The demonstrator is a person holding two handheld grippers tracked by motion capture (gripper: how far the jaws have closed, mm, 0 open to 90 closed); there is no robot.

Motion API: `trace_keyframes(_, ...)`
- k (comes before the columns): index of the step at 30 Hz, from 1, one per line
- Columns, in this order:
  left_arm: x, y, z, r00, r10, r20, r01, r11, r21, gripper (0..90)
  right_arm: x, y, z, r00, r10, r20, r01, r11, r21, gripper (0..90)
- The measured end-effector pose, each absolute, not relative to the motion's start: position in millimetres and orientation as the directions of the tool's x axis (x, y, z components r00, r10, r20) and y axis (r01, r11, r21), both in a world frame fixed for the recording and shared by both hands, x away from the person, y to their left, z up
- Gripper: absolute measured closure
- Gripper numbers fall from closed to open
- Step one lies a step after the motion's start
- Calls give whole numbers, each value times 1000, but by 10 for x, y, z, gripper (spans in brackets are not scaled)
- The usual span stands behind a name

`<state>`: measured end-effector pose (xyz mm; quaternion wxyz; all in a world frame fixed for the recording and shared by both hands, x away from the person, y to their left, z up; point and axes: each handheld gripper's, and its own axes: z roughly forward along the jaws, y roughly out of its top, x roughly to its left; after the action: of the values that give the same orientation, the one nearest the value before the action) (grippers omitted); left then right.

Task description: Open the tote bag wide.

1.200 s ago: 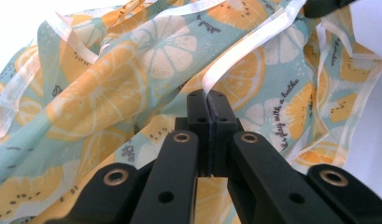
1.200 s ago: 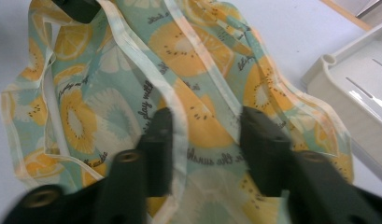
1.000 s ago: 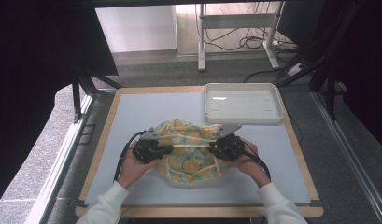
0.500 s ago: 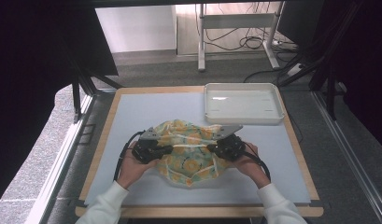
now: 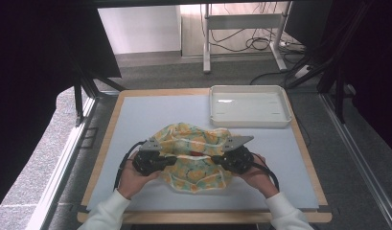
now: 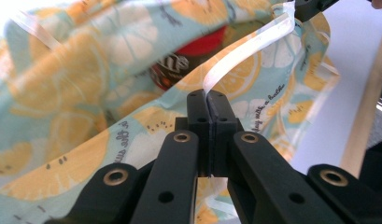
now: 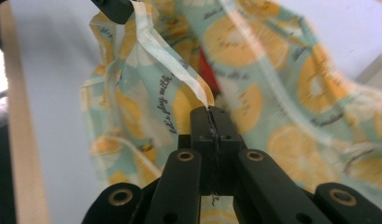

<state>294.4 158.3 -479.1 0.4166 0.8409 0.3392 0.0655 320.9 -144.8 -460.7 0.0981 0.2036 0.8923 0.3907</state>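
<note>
A cloth bag (image 5: 193, 153) printed with orange slices on pale green lies crumpled on the table's front middle. A white ribbon drawstring (image 6: 247, 49) runs along its mouth. My left gripper (image 6: 208, 94) is shut on one end of that ribbon, and my right gripper (image 7: 209, 110) is shut on the other end (image 7: 167, 56). In the high view the left gripper (image 5: 172, 159) and right gripper (image 5: 215, 162) sit at the bag's left and right sides, each in a hand. A dark red packet (image 6: 179, 67) shows inside the bag's mouth.
An empty white tray (image 5: 217, 117) stands at the back right of the grey mat (image 5: 145, 115). The wooden table edge (image 5: 109, 127) frames the mat. Black frame legs and cables lie on the floor beyond.
Both grippers have drawn slightly apart along the ribbon, and the bag looks a bit more bunched. Otherwise little has moved.
</note>
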Motion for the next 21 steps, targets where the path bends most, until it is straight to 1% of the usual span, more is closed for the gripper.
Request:
trace_keyframes(5,2852,1518,-4888,777,607,-166,516,-463,720,900,3069,-1494,-4738,-902,432,4,307,634,709,891)
trace_keyframes(9,2839,1472,-4963,783,603,-155,515,-488,704,900,3054,-1486,-4836,-903,430,18,323,650,688,891)
trace_keyframes(17,2862,1461,-5085,775,609,-167,539,-500,678,900,3048,-1510,-5083,-896,442,52,372,680,632,891)
trace_keyframes(21,2865,1415,-5222,775,609,-171,557,-529,640,900,3051,-1519,-5151,-894,445,56,381,688,618,890)
